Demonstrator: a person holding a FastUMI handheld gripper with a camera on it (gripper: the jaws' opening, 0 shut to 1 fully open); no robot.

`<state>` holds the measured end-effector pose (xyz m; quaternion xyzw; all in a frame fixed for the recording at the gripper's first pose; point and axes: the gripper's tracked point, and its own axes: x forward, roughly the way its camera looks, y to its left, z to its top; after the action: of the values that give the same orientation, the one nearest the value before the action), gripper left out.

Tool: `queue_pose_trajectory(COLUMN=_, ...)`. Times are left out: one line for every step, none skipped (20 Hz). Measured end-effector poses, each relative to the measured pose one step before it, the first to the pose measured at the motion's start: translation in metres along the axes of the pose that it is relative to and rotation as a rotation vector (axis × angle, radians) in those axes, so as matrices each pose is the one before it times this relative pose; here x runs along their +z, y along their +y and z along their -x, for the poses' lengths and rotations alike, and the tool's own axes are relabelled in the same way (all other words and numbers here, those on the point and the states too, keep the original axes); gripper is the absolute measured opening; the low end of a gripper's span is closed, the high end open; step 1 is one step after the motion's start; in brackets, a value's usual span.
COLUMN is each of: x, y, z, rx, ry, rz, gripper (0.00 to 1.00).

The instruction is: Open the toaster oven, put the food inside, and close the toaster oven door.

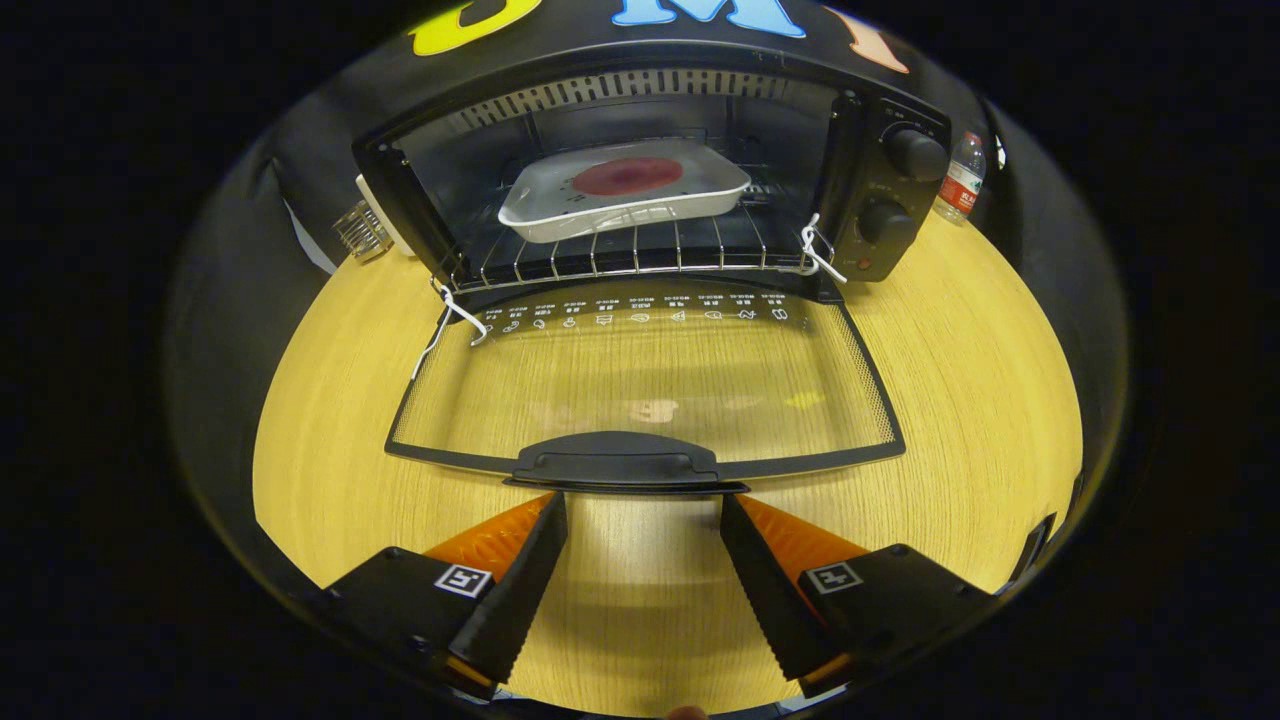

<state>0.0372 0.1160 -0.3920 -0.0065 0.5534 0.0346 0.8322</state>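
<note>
toaster oven (640, 180) door (640, 385) down | food tray (620, 195) on rack | gripper (643, 505) spread, empty | labels unreadable

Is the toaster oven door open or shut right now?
Open. The glass door lies folded down flat; the tray sits on the rack inside. The hand-held gripper is open just below the door handle.

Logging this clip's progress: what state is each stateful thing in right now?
toaster oven: open
oven door: folded down flat, handle just ahead of the fingers
tray of food: inside, on the wire rack
gripper: open, holding nothing
water bottle: upright, capped
</note>
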Motion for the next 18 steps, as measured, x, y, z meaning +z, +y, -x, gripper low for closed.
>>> queue_pose_trajectory(x=0.00042, y=-0.00022, z=-0.00010, rx=-0.00159, ry=-0.00115, rz=0.00440, gripper=0.98)
queue_pose_trajectory(x=-0.00062, y=0.00007, z=0.00103, rx=-0.00119, ry=-0.00608, rz=0.00185, gripper=0.98)
queue_pose_trajectory(x=0.00172, y=0.00031, z=0.00221, rx=-0.00012, ry=-0.01188, rz=0.00020, gripper=0.98)
queue_pose_trajectory(x=0.00076, y=0.00013, z=0.00233, rx=0.00100, ry=-0.01660, rz=-0.00251, gripper=0.98)
queue_pose_trajectory(x=0.00163, y=0.00048, z=0.00416, rx=0.00266, ry=-0.01414, rz=-0.00347, gripper=0.98)
queue_pose_trajectory(x=0.00054, y=0.00012, z=0.00350, rx=0.00198, ry=-0.01089, rz=0.00113, gripper=0.98)
queue_pose_trajectory(x=0.00229, y=0.00007, z=0.00419, rx=-0.00014, ry=-0.01222, rz=0.00504, gripper=0.98)
queue_pose_trajectory(x=0.00306, y=-0.00064, z=0.00523, rx=-0.00335, ry=-0.02068, rz=0.00907, gripper=0.98)
queue_pose_trajectory(x=0.00191, y=0.00053, z=0.00500, rx=-0.00042, ry=-0.01928, rz=0.00617, gripper=0.98)
queue_pose_trajectory(x=0.00314, y=0.00043, z=0.00513, rx=-0.00019, ry=-0.02123, rz=0.00488, gripper=0.98)
queue_pose_trajectory(x=0.00337, y=0.00013, z=0.00443, rx=0.00016, ry=-0.02078, rz=0.00683, gripper=0.98)
queue_pose_trajectory(x=0.00291, y=0.00000, z=0.00355, rx=-0.00044, ry=-0.01697, rz=0.00609, gripper=0.98)
queue_pose_trajectory(x=0.00267, y=0.00005, z=0.00334, rx=0.00006, ry=-0.01119, rz=0.00354, gripper=0.98)
queue_pose_trajectory(x=0.00212, y=0.00014, z=0.00199, rx=-0.00073, ry=-0.00798, rz=0.00019, gripper=0.98)
queue_pose_trajectory(x=0.00183, y=-0.00012, z=0.00191, rx=-0.00070, ry=-0.00636, rz=0.00280, gripper=0.98)
queue_pose_trajectory(x=0.00228, y=0.00031, z=0.00240, rx=-0.00075, ry=-0.01219, rz=0.00416, gripper=0.98)
queue_pose_trajectory(x=0.00454, y=-0.00053, z=0.00376, rx=-0.00138, ry=-0.01608, rz=0.00765, gripper=0.98)
queue_pose_trajectory(x=0.00559, y=-0.00055, z=0.00268, rx=-0.00379, ry=-0.02137, rz=0.01246, gripper=0.98)
